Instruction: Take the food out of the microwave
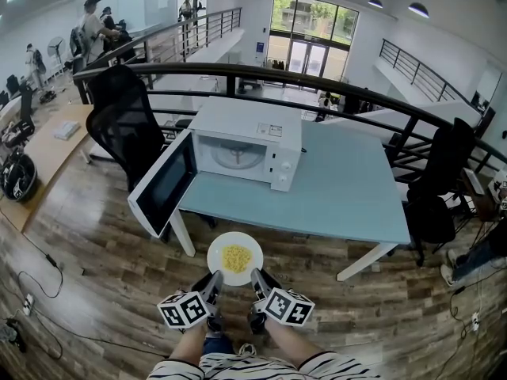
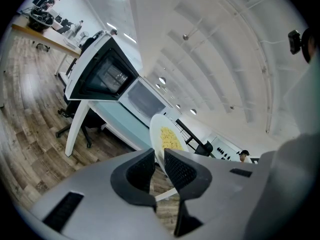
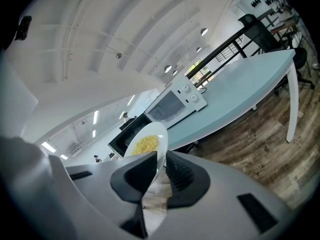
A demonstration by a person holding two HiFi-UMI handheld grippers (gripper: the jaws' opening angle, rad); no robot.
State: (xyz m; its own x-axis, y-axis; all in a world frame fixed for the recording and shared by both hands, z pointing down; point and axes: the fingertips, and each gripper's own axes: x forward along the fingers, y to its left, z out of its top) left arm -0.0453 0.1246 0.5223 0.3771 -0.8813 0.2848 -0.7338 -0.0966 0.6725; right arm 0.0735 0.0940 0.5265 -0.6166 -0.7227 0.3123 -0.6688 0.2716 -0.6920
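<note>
A person holds a white plate (image 1: 234, 257) of yellow food (image 1: 236, 257) in the air over a wooden floor (image 1: 103, 267). The left hand-held gripper (image 1: 215, 279) has its jaws narrowly apart, clamped on the plate's rim. The right hand-held gripper (image 1: 257, 276) pinches the rim just beside it in the same way. Ahead of both, beyond the plate, a white microwave (image 1: 247, 142) stands on a pale blue bench (image 1: 348, 188). Its door (image 1: 165, 184) is swung wide open to the left.

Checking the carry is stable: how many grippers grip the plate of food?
2: the left gripper clamps the near-left rim of the plate, the right gripper its near-right rim.
</note>
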